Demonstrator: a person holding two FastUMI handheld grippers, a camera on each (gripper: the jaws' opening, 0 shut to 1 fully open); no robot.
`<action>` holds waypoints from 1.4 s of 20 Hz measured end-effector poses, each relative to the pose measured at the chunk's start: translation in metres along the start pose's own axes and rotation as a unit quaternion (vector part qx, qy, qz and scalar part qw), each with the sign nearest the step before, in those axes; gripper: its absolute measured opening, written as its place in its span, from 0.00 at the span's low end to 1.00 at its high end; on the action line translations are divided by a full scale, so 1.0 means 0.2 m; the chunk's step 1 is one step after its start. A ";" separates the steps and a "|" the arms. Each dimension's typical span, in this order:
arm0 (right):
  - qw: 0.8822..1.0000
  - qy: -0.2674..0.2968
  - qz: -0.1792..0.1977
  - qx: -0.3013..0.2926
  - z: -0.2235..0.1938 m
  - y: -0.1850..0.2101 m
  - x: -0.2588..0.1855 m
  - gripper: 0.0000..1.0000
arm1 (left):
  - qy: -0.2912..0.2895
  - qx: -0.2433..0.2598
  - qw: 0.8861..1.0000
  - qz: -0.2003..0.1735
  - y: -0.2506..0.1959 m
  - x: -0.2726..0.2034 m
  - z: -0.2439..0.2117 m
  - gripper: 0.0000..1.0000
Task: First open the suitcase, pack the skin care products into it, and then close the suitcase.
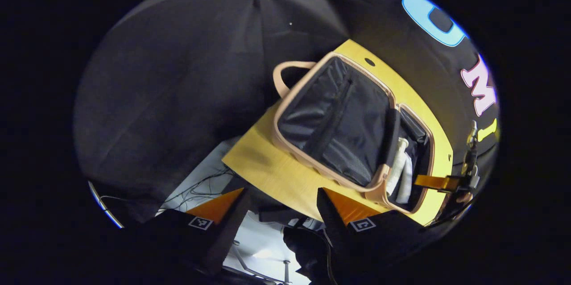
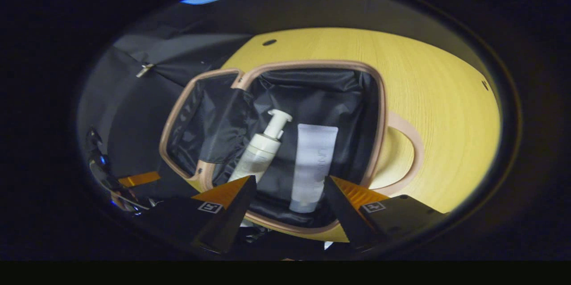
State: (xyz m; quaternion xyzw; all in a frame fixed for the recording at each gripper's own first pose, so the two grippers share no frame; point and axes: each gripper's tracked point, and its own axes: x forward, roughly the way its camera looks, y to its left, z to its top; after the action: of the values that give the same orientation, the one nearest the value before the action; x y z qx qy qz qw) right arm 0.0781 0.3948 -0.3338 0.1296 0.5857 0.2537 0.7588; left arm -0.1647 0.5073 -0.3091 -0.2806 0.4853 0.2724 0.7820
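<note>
Two skin care products, pump bottle (image 2: 261, 153) and tube (image 2: 312, 162), inside open suitcase (image 2: 381, 111) on table (image 2: 446, 111). Both hand-held grippers, left (image 1: 281, 207) and right (image 2: 290, 202), apart, empty. Lid (image 1: 334, 124) probably light, soft-lined; grip its stiff rim.

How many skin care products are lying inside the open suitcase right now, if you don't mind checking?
2: a pump bottle lies beside a flat tube to its right in the suitcase base; the lining could hide others.
</note>
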 end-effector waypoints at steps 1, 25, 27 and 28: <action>0.999 -0.027 0.019 -0.009 0.04 0.04 -0.07 0.96 | -0.011 -0.001 1.000 0.000 0.02 0.00 0.08 0.95; 0.993 -0.111 0.042 0.014 0.07 -0.04 -0.45 0.96 | 0.086 0.032 0.995 0.045 0.04 1.00 0.79 0.26; 0.992 -0.120 0.040 0.020 0.07 -0.06 -0.49 0.95 | 0.063 0.053 0.996 0.036 0.00 0.93 0.86 0.18; 0.991 -0.123 0.037 0.022 0.07 -0.08 -0.49 0.95 | 0.053 0.050 0.997 0.020 -0.04 0.88 0.88 0.17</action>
State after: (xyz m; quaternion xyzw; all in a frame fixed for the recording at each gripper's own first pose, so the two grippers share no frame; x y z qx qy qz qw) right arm 0.0764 0.3296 -0.2567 0.1981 0.4881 0.2508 0.8122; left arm 0.0148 0.6538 -0.4030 -0.2454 0.5448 0.2484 0.7624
